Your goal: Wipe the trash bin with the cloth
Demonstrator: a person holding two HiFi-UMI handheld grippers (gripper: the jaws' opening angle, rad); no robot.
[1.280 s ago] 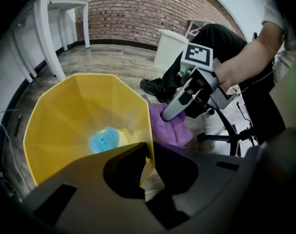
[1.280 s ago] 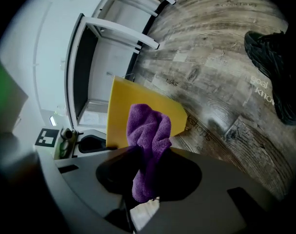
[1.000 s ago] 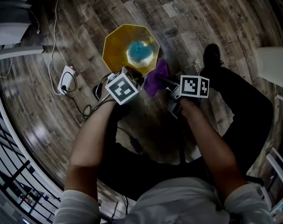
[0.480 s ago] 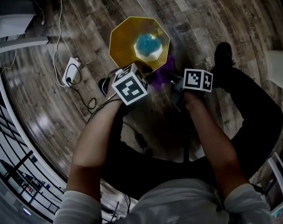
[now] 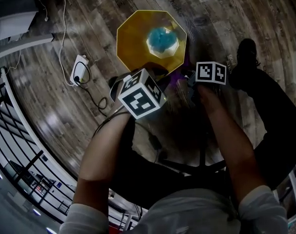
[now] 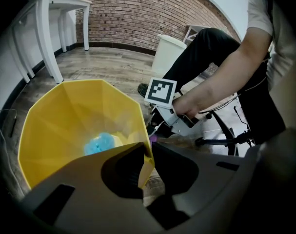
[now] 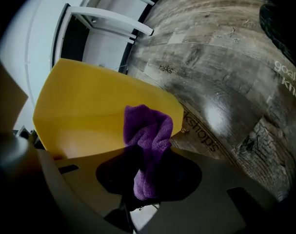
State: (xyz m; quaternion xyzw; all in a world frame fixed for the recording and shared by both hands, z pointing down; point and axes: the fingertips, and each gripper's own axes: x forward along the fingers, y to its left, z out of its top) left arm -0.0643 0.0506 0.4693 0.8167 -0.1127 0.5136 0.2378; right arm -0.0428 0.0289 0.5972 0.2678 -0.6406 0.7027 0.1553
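A yellow, many-sided trash bin (image 5: 133, 38) stands upright and open-topped on the wood floor (image 5: 226, 13), with a crumpled blue wad (image 5: 162, 39) at its bottom. Its near rim is pinched in the left tool (image 6: 147, 155). The purple, fluffy cloth (image 7: 148, 130), bunched into a fold, is clamped in the right tool (image 7: 144, 177) just beside the bin's outer wall, near right.

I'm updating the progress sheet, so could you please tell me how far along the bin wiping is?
Done: the left gripper is clamped on the bin at its rim, steadying it, and the right gripper is shut on the cloth.
In hand: the cloth appears pressed to the bin's outer wall near the rim.
Left: I can't tell how much is wiped. A blue wad lies inside.
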